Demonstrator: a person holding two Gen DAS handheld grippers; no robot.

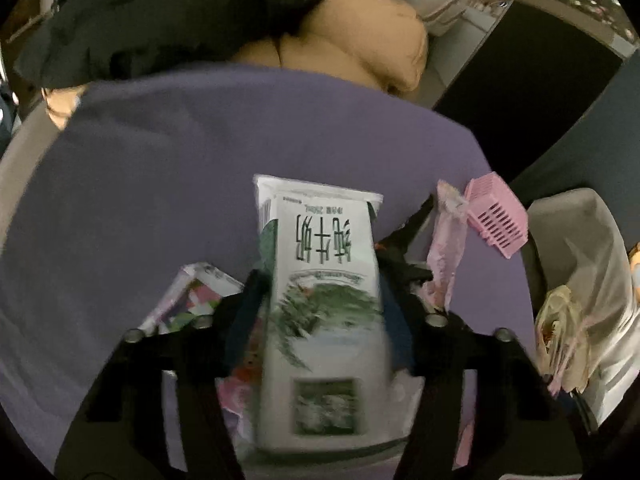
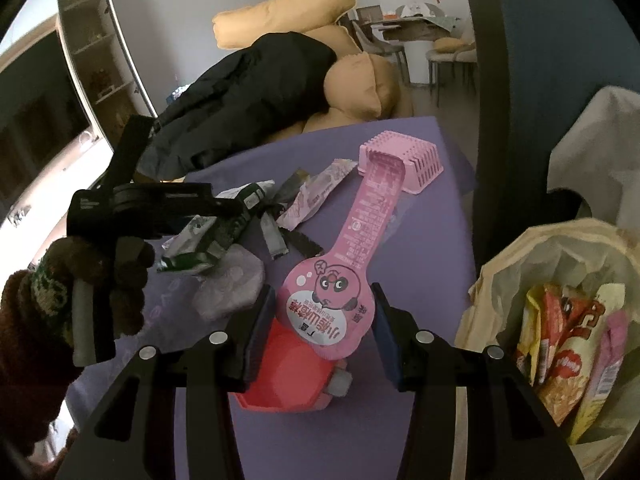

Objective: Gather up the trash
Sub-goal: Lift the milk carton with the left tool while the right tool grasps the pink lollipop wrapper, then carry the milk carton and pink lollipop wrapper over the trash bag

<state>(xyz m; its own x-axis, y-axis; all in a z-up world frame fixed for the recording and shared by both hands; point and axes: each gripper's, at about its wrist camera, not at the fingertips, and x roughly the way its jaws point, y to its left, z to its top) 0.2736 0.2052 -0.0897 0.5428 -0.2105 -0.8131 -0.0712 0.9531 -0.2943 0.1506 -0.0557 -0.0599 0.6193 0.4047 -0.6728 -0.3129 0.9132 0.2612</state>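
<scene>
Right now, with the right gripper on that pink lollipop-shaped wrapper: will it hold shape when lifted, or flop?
Probably flops: the pink wrapper looks like thin flat film, and its long tail runs far beyond the right gripper. Likely very light, since it appears empty. The glossy printed face may slip between the pads, so the tail could swing or snag on the pink basket it reaches.
</scene>
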